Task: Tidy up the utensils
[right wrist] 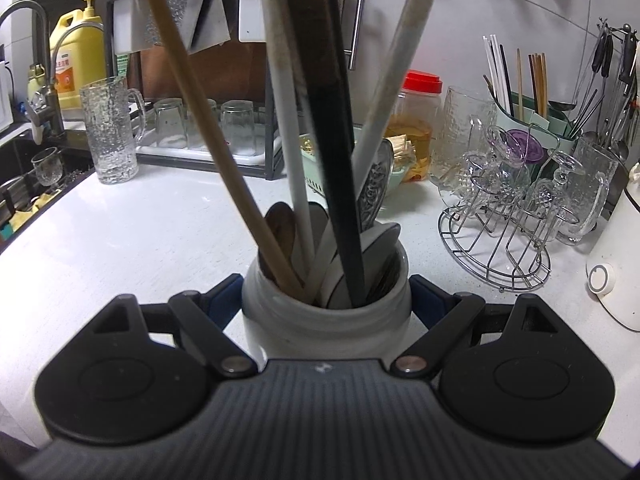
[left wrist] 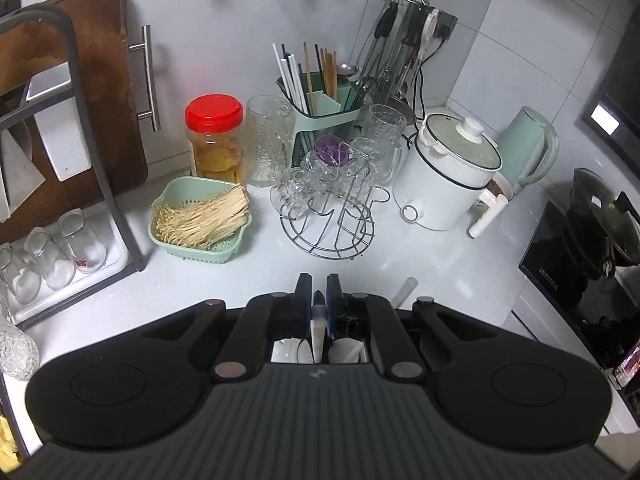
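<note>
My right gripper [right wrist: 326, 300] is shut on a white ceramic jar [right wrist: 326, 320] standing on the white counter [right wrist: 140, 240]. The jar holds several utensils: a wooden stick [right wrist: 224, 152], white handles [right wrist: 288, 120], a black handle [right wrist: 332, 120] and a patterned metal spoon [right wrist: 376, 188]. My left gripper [left wrist: 319, 300] hangs right over that jar, shut on a slim utensil handle [left wrist: 319, 316]; white spoons [left wrist: 296, 350] show through the gap below. Another white handle [left wrist: 404, 292] pokes out to its right. A green utensil holder [left wrist: 320, 104] [right wrist: 532, 120] with chopsticks stands at the back.
Near the green holder are a wire rack of glass cups [left wrist: 332, 200], a red-lidded jar [left wrist: 214, 140], a green basket of sticks [left wrist: 200, 220], a white cooker [left wrist: 448, 176] and a hanging utensil stand [left wrist: 404, 40]. A dish rack [left wrist: 60, 256] is left, a hob with wok [left wrist: 592, 240] right.
</note>
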A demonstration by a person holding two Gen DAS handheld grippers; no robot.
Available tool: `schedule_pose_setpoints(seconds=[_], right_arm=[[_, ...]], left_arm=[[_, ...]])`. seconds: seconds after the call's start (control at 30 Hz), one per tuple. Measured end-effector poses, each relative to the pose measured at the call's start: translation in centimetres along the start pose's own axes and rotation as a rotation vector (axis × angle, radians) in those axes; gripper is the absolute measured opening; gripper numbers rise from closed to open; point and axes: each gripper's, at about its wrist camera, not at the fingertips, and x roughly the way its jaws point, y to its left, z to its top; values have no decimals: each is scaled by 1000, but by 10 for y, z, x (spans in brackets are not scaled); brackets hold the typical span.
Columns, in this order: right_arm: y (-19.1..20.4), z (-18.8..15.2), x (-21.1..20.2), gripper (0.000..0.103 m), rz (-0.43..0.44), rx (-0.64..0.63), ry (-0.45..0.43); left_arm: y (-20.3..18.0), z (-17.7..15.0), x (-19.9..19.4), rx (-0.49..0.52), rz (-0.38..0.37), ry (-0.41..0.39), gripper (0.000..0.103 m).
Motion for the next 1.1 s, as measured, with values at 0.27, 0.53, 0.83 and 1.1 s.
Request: schedule_pose_setpoints(seconds=[0.27,0.53,0.83,1.1], right_arm=[[-3,5,2,89,4,-5,35],[-5,13,-1,103,30,-17,59],[-13,34,-29,103,59,-8,44],[-34,47,-76,103,128,12,2]], left_arm=[[17,-2,-9,-45,47,-36,63],[44,-2,-28,-109,155,-98,84],[51,-17,-60,-174,276,-150,90],[20,-46,-94,-272,364,-190,94]])
